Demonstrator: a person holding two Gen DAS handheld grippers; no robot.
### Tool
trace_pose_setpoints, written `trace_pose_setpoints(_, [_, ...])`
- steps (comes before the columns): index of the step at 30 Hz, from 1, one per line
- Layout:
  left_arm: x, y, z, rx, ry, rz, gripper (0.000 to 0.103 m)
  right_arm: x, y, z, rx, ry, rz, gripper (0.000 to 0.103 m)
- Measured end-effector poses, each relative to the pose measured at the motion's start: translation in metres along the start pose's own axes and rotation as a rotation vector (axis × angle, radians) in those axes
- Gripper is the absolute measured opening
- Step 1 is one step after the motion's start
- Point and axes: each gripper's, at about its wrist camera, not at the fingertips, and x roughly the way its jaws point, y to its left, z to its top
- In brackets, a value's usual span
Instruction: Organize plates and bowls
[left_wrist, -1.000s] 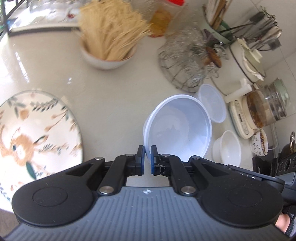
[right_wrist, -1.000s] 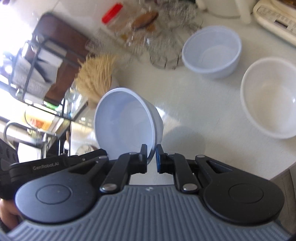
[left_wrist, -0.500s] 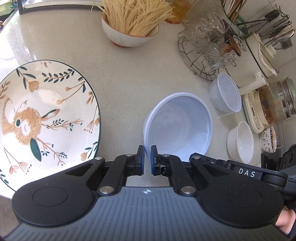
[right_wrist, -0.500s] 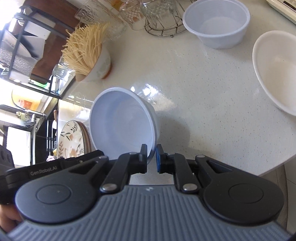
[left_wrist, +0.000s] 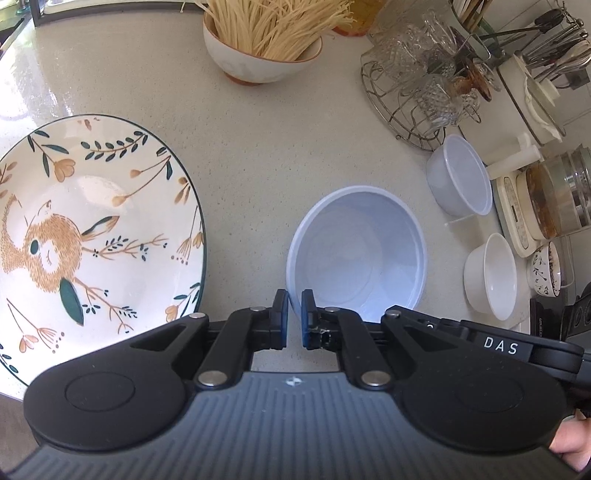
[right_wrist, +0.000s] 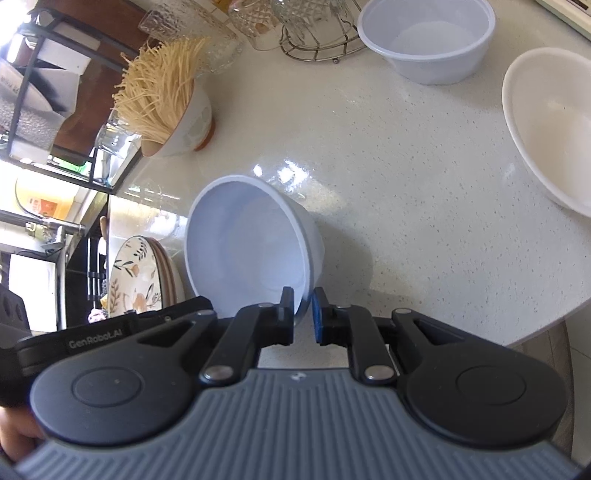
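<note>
Both grippers grasp the same pale blue plastic bowl (left_wrist: 356, 254) by its rim — the left gripper (left_wrist: 293, 319) has its jaws clenched on the near left edge, one pad inside the wall and one outside. The right gripper (right_wrist: 303, 317) pinches the rim at the opposite side, jaws likewise closed tight on the thin wall. The bowl is tilted in the right wrist view, its mouth turned toward the left, low over the speckled table (left_wrist: 258, 147); whether its base touches the table cannot be told.

Just left of it lies a floral plate (left_wrist: 92, 229) with an orange animal motif — in the right wrist view it appears to top a small stack. Farther back stands a ceramic bowl of dry noodles (left_wrist: 264, 44). To the right sit a clear plastic bowl (left_wrist: 460, 177) and a white bowl (left_wrist: 489, 277), both upright and apart from the held one. A wire rack of glass cups (left_wrist: 417, 92) stands behind them.
</note>
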Motion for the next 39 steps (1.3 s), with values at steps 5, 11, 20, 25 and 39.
trace_pose_setpoints(5, [-0.001,-0.003,0.002,0.018,-0.024,0.022,0.008,-0.005,0.005,0.002,-0.038,-0.031,-0.018,0.014])
trace_pose_setpoints(11, [-0.002,-0.002,0.001,0.014,-0.036,0.024,0.008,-0.004,0.003,0.005,-0.041,-0.005,-0.02,0.015])
trace_pose_setpoints(20, [-0.024,-0.001,-0.003,0.017,-0.108,0.047,0.027,-0.016,0.01,0.006,-0.079,-0.059,-0.011,0.042])
trace_pose_setpoints(25, [-0.042,-0.009,-0.004,0.024,-0.171,0.058,0.029,-0.03,0.016,0.009,-0.145,-0.114,-0.016,0.042])
trace_pose_setpoints(39, [-0.097,-0.056,-0.016,0.042,-0.344,0.076,0.029,-0.097,0.03,0.023,-0.341,-0.304,-0.026,0.042])
